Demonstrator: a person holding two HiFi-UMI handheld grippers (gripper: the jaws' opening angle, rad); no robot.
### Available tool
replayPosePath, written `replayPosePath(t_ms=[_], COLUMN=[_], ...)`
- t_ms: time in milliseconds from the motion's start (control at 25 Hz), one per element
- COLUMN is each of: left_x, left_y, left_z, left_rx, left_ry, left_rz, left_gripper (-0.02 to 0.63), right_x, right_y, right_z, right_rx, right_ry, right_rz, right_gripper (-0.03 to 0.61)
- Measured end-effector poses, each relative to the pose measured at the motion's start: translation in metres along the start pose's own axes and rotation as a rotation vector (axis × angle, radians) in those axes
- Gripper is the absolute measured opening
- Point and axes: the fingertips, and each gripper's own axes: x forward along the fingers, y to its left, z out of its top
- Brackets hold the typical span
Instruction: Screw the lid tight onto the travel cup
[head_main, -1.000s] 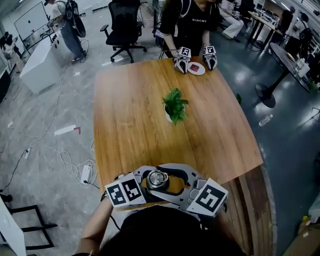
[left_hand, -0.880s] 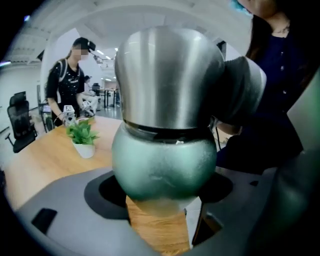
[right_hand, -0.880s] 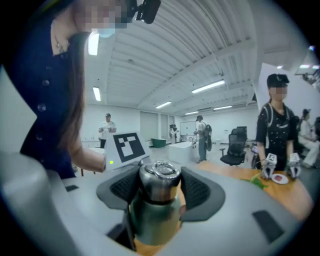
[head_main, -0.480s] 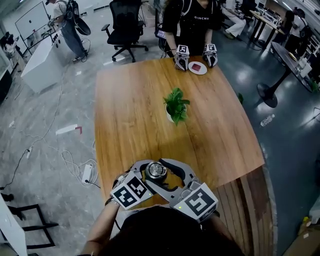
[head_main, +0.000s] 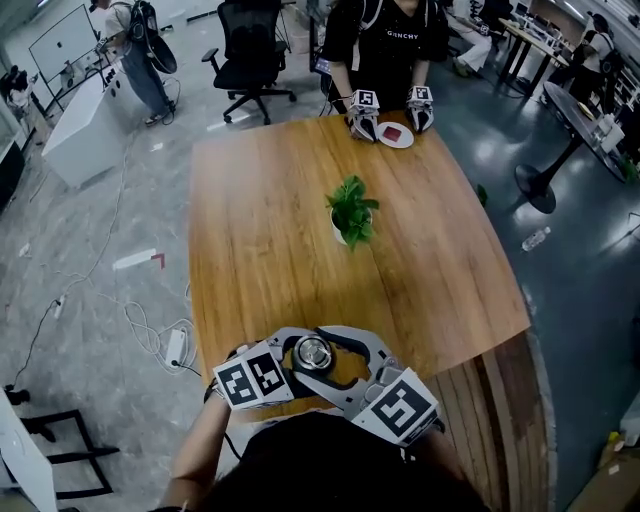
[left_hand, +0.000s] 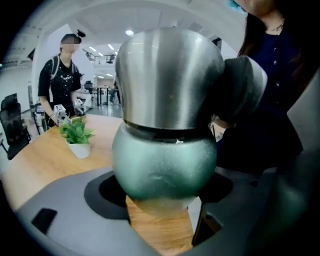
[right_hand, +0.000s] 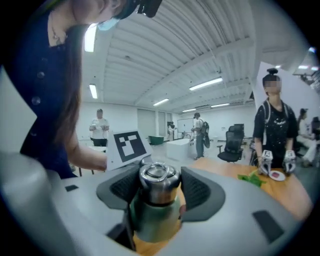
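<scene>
The travel cup (head_main: 314, 353) stands at the near edge of the wooden table (head_main: 270, 230). It has a rounded green body (left_hand: 165, 165) and a steel lid (left_hand: 170, 80) with a ring on top (right_hand: 159, 175). My left gripper (head_main: 297, 350) is shut on the green body, a jaw at either side (left_hand: 165, 186). My right gripper (head_main: 340, 352) is shut on the lid, its ribbed pads (right_hand: 197, 189) pressing both sides (right_hand: 159, 186). In the right gripper view the left gripper's marker cube (right_hand: 129, 146) shows behind the cup.
A small potted plant (head_main: 350, 212) stands mid-table. At the far edge a person (head_main: 385, 40) rests two grippers (head_main: 365, 112) beside a white plate (head_main: 394, 135). An office chair (head_main: 250, 50) and cables lie on the floor to the left.
Both marker cubes have turned and shifted a little around the cup, the right one swinging leftward and back. The cup has stayed at the near table edge.
</scene>
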Motion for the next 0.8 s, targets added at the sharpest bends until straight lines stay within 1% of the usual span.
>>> replayPosePath(t_ms=[80, 120, 200, 240, 280, 320, 360, 400, 480, 560, 600, 680, 760, 800], left_x=[-0.001, -0.002, -0.005, -0.006, -0.006, -0.005, -0.005, -0.004, -0.006, -0.009, -0.01, -0.008, -0.004, -0.003], left_y=[0.013, 0.019, 0.03, 0.035, 0.038, 0.039, 0.036, 0.031, 0.014, -0.005, -0.011, -0.018, -0.018, -0.015], left_z=[0.0, 0.001, 0.003, 0.003, 0.002, 0.0, -0.003, -0.004, -0.002, 0.0, -0.001, -0.003, -0.005, -0.005], left_rx=[-0.035, -0.059, -0.109, -0.127, -0.137, -0.138, -0.133, -0.122, -0.085, -0.05, -0.039, -0.028, -0.024, -0.03], left_ry=[-0.009, -0.017, -0.023, -0.015, -0.003, 0.009, 0.014, 0.005, -0.033, -0.045, -0.039, -0.022, -0.011, -0.013], left_rz=[0.071, 0.113, 0.222, 0.281, 0.327, 0.344, 0.328, 0.283, 0.14, -0.002, -0.05, -0.098, -0.097, -0.08], left_gripper=[0.387, 0.387, 0.387, 0.387, 0.387, 0.387, 0.387, 0.387, 0.387, 0.387, 0.387, 0.387, 0.387, 0.387], right_x=[0.003, 0.004, 0.004, 0.004, 0.005, 0.005, 0.005, 0.004, -0.003, -0.01, -0.01, -0.009, -0.005, -0.002], right_y=[-0.01, -0.015, -0.023, -0.025, -0.025, -0.022, -0.018, -0.013, -0.003, 0.002, 0.004, 0.008, 0.011, 0.011], right_z=[-0.001, 0.0, 0.002, 0.002, 0.002, 0.003, 0.004, 0.006, 0.013, 0.016, 0.016, 0.011, 0.005, 0.003], right_rx=[0.0, 0.024, 0.086, 0.111, 0.129, 0.147, 0.171, 0.196, 0.21, 0.175, 0.156, 0.13, 0.096, 0.075], right_ry=[0.002, -0.008, -0.038, -0.051, -0.062, -0.073, -0.085, -0.094, -0.109, -0.105, -0.095, -0.072, -0.044, -0.034], right_rz=[-0.102, -0.153, -0.24, -0.264, -0.266, -0.24, -0.188, -0.116, 0.017, 0.092, 0.116, 0.144, 0.135, 0.108], right_gripper=[0.268, 0.268, 0.268, 0.268, 0.268, 0.268, 0.268, 0.27, 0.27, 0.27, 0.27, 0.27, 0.268, 0.268])
